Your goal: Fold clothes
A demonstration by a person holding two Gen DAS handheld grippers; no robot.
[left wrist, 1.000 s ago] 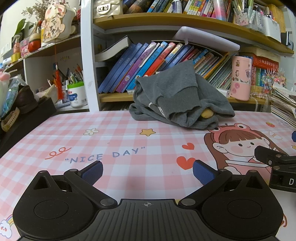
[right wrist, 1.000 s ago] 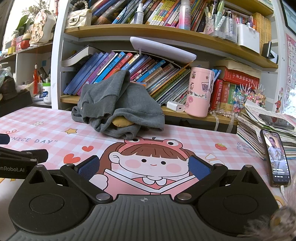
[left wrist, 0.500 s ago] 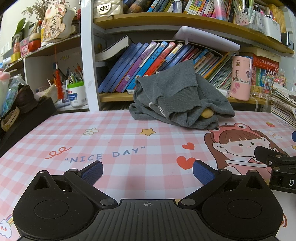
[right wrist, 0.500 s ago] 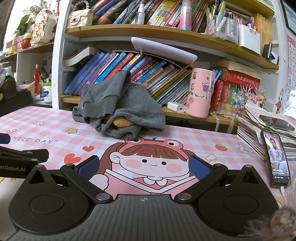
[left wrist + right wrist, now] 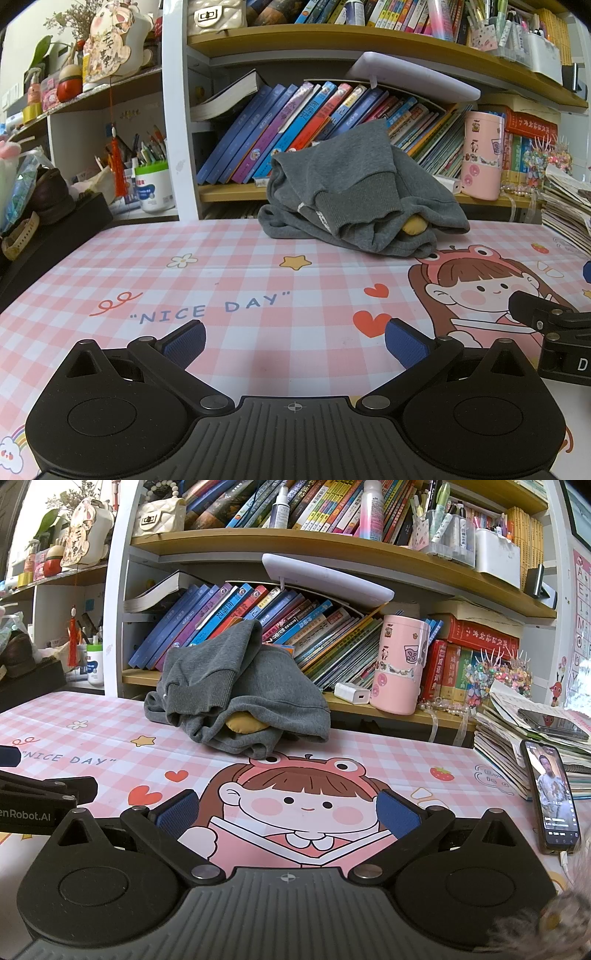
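The grey sweatshirt (image 5: 364,195) lies crumpled at the tabletop's (image 5: 236,280) far edge against the bookshelf (image 5: 332,542), half hiding something yellow. Left gripper (image 5: 293,341) and right gripper (image 5: 286,812) hover unmoved since earlier, jaws spread, empty.

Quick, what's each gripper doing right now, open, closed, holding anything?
Left gripper: open, holding nothing, above the pink checked table mat.
Right gripper: open, holding nothing; the crumpled grey sweatshirt lies untouched ahead.
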